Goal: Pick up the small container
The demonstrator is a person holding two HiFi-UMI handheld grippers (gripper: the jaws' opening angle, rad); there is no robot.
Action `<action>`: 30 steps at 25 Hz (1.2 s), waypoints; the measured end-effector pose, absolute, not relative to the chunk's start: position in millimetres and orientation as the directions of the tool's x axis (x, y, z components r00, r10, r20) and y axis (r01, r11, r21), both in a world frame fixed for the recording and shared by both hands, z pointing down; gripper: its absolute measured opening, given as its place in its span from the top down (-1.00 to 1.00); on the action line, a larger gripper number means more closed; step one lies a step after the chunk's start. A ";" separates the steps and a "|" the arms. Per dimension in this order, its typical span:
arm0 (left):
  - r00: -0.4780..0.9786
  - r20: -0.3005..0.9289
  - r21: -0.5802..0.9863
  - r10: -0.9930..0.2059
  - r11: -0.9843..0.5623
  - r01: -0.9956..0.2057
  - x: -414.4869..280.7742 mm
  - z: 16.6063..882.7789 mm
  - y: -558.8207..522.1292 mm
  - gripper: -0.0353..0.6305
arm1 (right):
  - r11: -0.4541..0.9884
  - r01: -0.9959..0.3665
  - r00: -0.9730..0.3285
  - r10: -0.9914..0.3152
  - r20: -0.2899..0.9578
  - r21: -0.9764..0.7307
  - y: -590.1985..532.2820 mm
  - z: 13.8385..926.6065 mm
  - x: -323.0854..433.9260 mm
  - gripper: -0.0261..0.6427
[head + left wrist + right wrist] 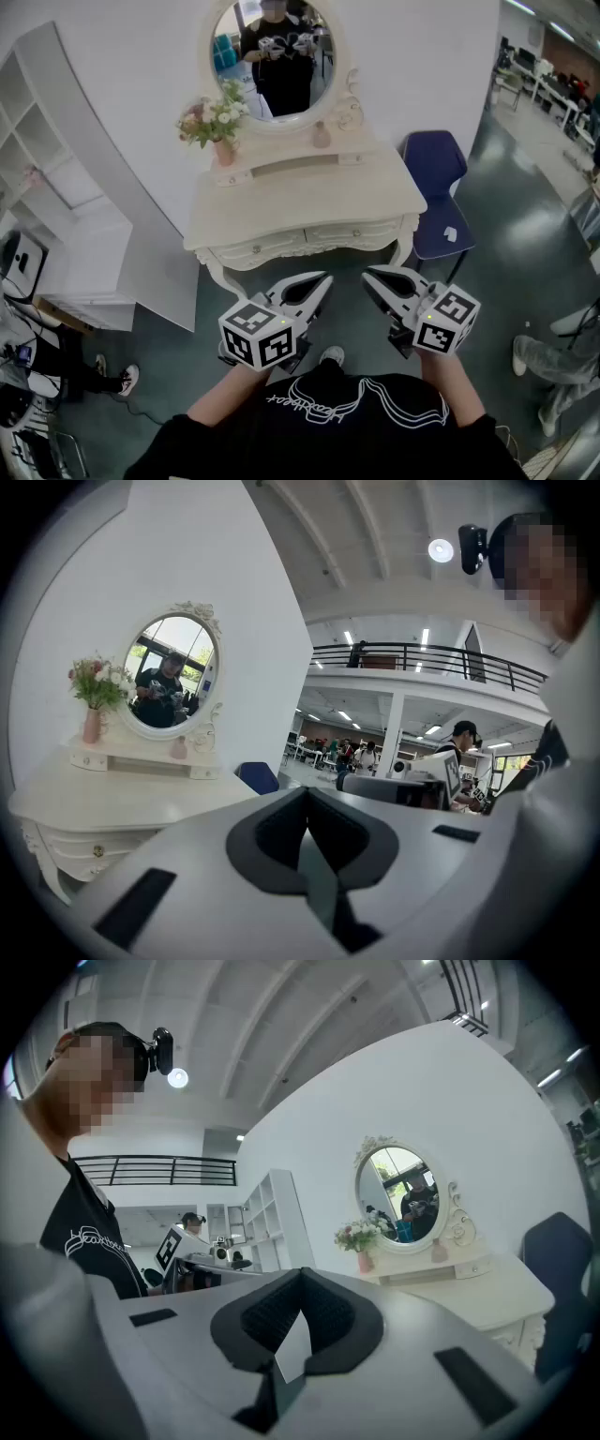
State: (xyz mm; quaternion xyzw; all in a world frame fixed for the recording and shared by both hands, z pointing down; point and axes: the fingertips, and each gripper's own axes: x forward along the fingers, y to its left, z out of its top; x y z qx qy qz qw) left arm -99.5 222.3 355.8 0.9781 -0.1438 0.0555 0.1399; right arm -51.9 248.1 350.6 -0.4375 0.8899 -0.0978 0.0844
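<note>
The small container (322, 134) is a pale pink bottle on the raised shelf of the cream dressing table (309, 202), just below the oval mirror (277, 56). It also shows in the left gripper view (178, 749) and the right gripper view (438, 1252). Both grippers hang in the air in front of the table, short of its front edge and well away from the container. My left gripper (324, 278) is shut with nothing in it. My right gripper (368, 275) is shut and holds nothing too. Their tips point towards the table, side by side.
A pink vase of flowers (223, 145) stands at the shelf's left end. A blue chair (434, 187) sits right of the table, and a white shelf unit (56, 187) left of it. Other people's feet show at the left (127, 379) and right (539, 361) edges.
</note>
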 end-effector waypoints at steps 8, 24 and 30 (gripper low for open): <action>0.951 0.149 0.242 -0.271 -0.922 -0.301 -98.2 348.7 225.6 0.88 | 0.608 -0.759 -0.612 -0.788 -0.064 -0.234 249.8 344.5 -52.4 0.90; 0.961 0.163 0.255 -0.224 -0.931 -0.260 -62.1 363.4 172.0 0.88 | 0.564 -0.786 -0.573 -0.819 -0.044 -0.254 193.5 358.6 -19.9 0.90; 0.961 0.183 0.276 -0.206 -0.928 -0.252 -36.0 377.6 103.0 0.88 | 0.529 -0.799 -0.544 -0.838 -0.031 -0.286 127.1 372.5 10.6 0.90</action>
